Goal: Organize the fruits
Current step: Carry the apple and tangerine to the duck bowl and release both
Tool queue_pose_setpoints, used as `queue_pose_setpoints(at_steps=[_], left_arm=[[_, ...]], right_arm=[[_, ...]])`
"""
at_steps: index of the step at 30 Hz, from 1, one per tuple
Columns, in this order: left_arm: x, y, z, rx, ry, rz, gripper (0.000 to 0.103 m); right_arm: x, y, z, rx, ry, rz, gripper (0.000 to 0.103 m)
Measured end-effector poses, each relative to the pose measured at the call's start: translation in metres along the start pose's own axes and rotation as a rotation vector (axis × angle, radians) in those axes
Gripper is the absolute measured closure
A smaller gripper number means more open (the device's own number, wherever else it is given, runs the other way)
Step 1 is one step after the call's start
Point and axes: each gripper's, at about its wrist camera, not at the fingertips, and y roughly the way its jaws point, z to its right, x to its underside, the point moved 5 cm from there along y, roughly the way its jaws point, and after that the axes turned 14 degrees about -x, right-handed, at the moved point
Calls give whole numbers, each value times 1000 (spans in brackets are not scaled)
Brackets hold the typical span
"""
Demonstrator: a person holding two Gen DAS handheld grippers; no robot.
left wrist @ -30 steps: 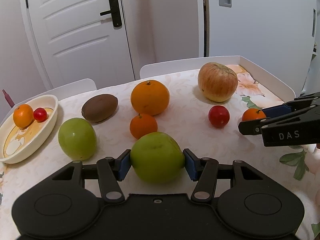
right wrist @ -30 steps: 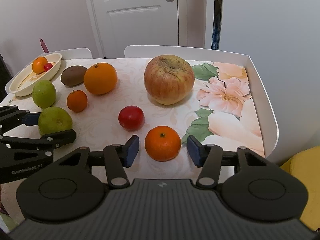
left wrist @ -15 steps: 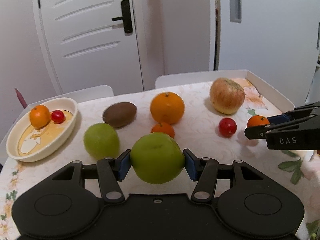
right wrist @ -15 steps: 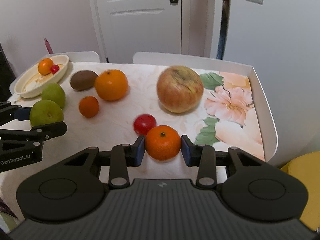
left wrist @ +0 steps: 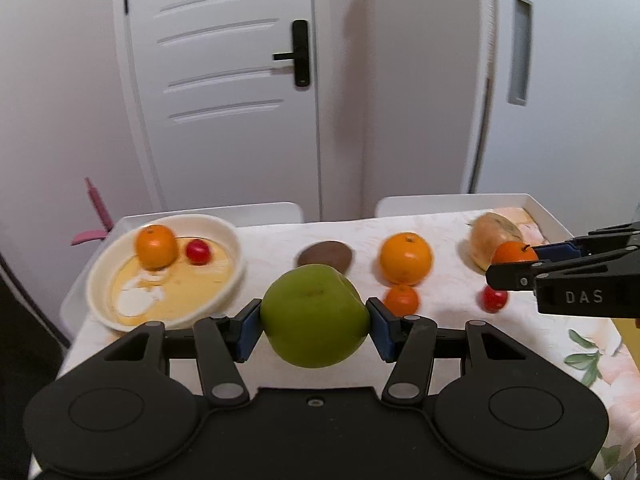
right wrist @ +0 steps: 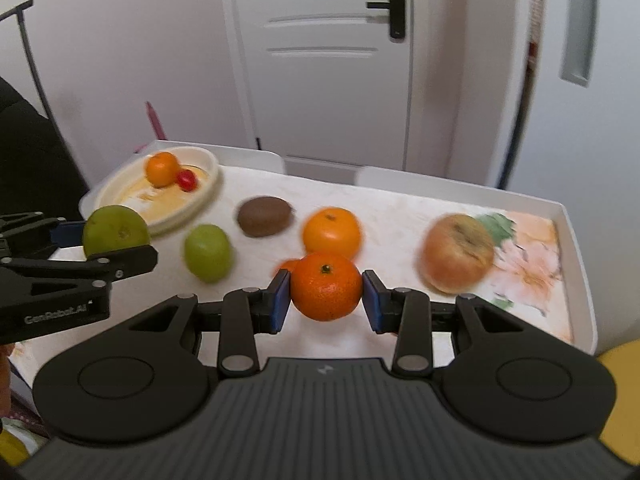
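Green apple (left wrist: 315, 314) clamped in left gripper (left wrist: 314, 326), lifted clear of table (left wrist: 440, 304), frame centre. Right gripper (right wrist: 326, 298) just closed on tangerine (right wrist: 326, 285), raised too. Both likely bound for bowl (left wrist: 120, 312), upper left.

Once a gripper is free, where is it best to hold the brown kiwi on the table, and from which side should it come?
The kiwi lies on its side, long axis across the right wrist view. Probably grip it across its short middle, coming down from above: the green apple and large orange stand near its ends, leaving little room there.
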Motion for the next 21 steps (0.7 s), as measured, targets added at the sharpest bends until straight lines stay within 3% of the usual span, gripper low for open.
queue_pose_setpoints(at_steps=[11, 21], left_arm=[[-19, 16, -81, -34, -7, -4, 44], [-40, 62, -146, -51, 3, -21, 44]], right_arm=[[-45, 36, -64, -39, -5, -5, 50], [-74, 90, -110, -56, -2, -27, 50]])
